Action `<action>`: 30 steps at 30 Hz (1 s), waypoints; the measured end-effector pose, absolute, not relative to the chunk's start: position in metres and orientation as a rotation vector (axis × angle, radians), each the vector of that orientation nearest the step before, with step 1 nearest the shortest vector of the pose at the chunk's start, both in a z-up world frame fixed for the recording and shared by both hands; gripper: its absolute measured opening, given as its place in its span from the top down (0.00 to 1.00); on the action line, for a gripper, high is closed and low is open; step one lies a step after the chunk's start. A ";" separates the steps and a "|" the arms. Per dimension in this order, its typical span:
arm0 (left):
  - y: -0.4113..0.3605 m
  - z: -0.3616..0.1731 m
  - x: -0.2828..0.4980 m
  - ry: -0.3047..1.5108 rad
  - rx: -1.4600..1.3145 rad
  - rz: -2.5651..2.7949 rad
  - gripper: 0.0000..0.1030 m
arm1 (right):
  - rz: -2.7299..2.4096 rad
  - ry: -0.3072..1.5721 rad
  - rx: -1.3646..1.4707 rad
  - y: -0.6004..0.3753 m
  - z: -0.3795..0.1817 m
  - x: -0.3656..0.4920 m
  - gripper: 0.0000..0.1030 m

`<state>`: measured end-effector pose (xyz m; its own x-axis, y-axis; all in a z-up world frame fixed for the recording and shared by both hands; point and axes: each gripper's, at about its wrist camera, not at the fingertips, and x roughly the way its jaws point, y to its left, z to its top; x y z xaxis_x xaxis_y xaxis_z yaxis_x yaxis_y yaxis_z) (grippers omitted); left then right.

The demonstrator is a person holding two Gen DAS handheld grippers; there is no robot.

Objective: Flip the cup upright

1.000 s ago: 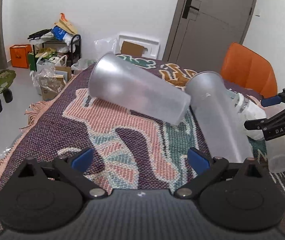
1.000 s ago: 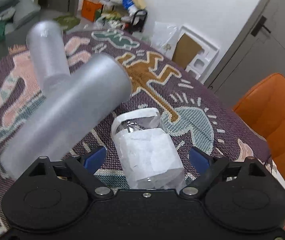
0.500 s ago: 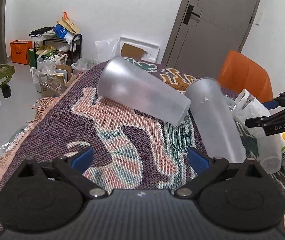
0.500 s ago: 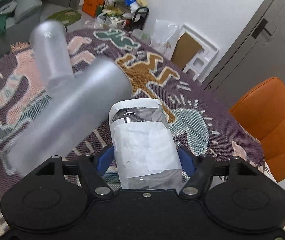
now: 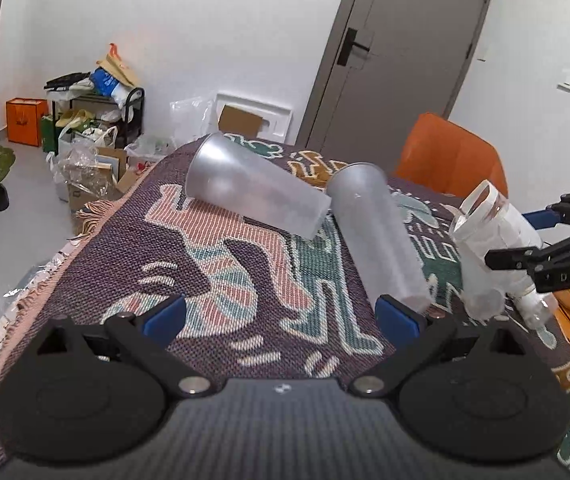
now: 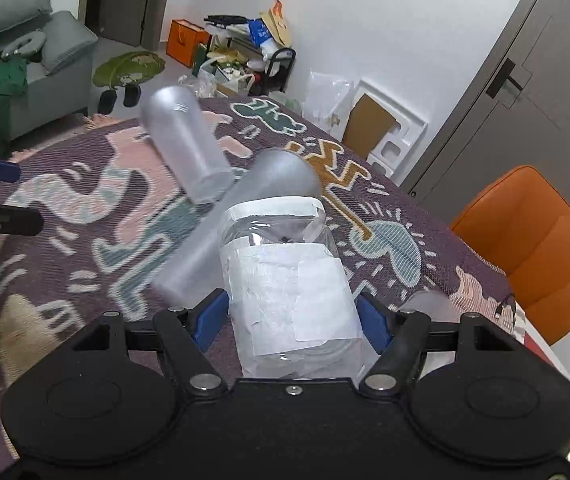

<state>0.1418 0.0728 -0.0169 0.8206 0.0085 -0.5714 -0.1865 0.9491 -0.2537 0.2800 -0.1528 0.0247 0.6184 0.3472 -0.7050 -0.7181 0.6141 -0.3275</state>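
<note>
My right gripper (image 6: 291, 316) is shut on a clear plastic cup with white paper labels (image 6: 285, 280) and holds it tilted above the patterned table cover. The same cup shows at the right of the left wrist view (image 5: 489, 236), raised off the cloth between the right gripper's fingers (image 5: 525, 258). Two frosted tumblers lie on their sides on the cloth: one far left (image 5: 253, 194), one nearer (image 5: 377, 240); they also show in the right wrist view (image 6: 185, 148) (image 6: 237, 236). My left gripper (image 5: 281, 316) is open and empty, low over the near cloth.
The woven patterned cloth (image 5: 221, 280) covers the table, with a fringed edge at left. An orange chair (image 5: 445, 156) stands at the far right. Another frosted cup (image 6: 429, 304) sits behind my right finger. A cluttered shelf (image 5: 97, 104) and a grey door (image 5: 397, 48) stand beyond.
My right gripper closed on the labelled cup and lifted it, tilting its mouth upward. My left gripper rose and drew back a little, staying open.
</note>
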 end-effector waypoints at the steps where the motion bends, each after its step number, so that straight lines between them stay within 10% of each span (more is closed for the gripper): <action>1: 0.072 -0.016 0.137 0.598 -0.307 0.102 0.03 | 0.663 0.637 -0.640 -0.153 0.024 0.273 0.34; 30: 0.080 -0.035 0.065 0.617 -0.329 0.114 0.03 | 0.784 0.700 -0.568 -0.123 -0.043 0.163 0.33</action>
